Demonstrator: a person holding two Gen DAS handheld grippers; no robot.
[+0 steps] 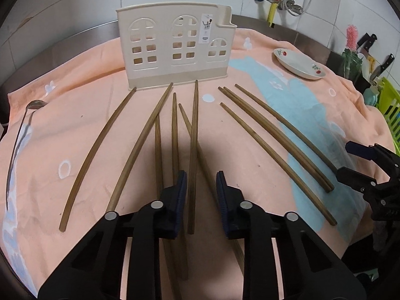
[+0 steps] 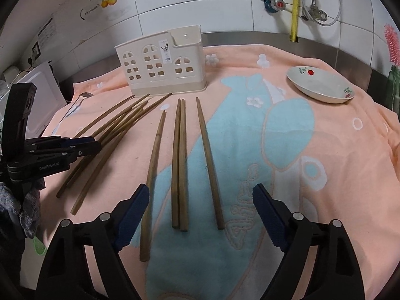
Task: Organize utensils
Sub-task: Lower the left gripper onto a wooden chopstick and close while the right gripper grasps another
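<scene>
Left wrist: left gripper narrowed around one chopstick, pads apart.

The right gripper hovers low over an orange towel, jaws wide apart; four chopsticks lie lengthwise between the pads, untouched; more chopsticks fan out to the left, where the left gripper reaches in over them; behind stand a beige holder and, right, a dish.
</scene>
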